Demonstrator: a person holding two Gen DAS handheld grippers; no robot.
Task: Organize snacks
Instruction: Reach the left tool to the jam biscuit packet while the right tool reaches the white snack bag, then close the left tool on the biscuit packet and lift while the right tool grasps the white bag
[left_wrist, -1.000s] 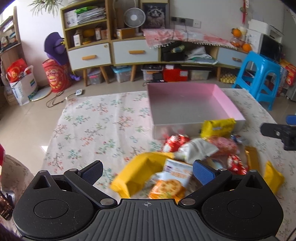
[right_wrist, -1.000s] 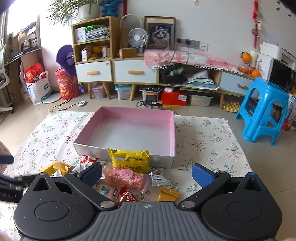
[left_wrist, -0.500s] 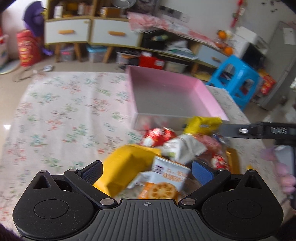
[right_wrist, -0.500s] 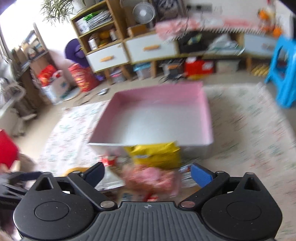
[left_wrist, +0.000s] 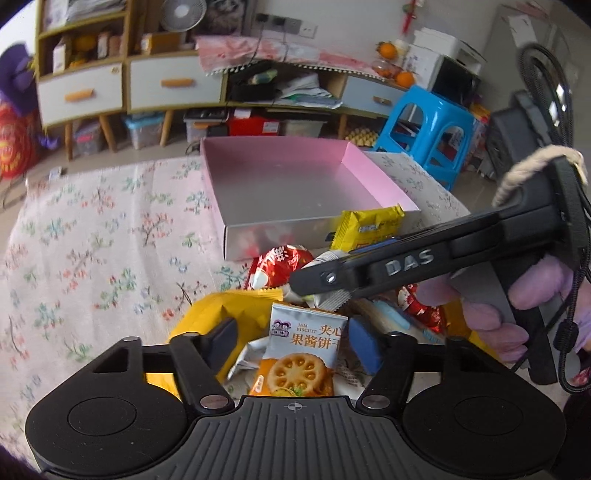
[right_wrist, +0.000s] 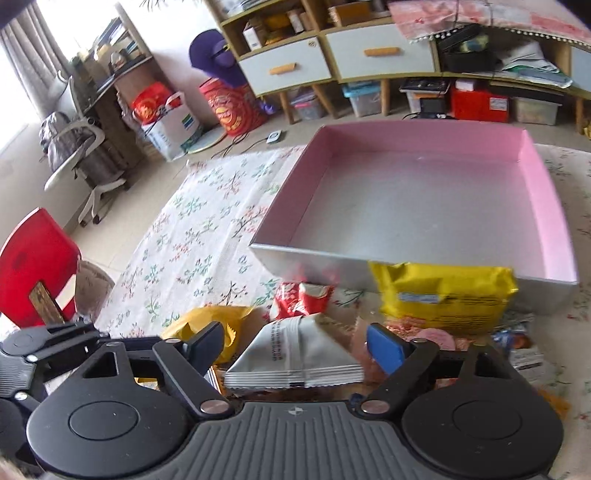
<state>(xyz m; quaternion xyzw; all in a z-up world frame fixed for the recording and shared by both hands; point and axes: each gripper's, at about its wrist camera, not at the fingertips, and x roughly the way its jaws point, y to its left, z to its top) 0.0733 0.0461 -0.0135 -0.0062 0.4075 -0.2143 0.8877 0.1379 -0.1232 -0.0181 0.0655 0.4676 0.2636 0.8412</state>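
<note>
A pile of snack packets is heaped on a floral cloth (left_wrist: 110, 240) just in front of an empty pink box (right_wrist: 424, 192). The left gripper (left_wrist: 295, 341) is closing around a jam biscuit packet (left_wrist: 299, 354). The right gripper (right_wrist: 295, 345) is closing around a silver packet (right_wrist: 295, 354); neither packet is pinched yet.

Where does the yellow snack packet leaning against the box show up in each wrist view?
Left wrist: yellow packet right of centre, against the box's near wall.
Right wrist: yellow packet right of centre, against the same wall.
Shared landmark: pink box.
</note>
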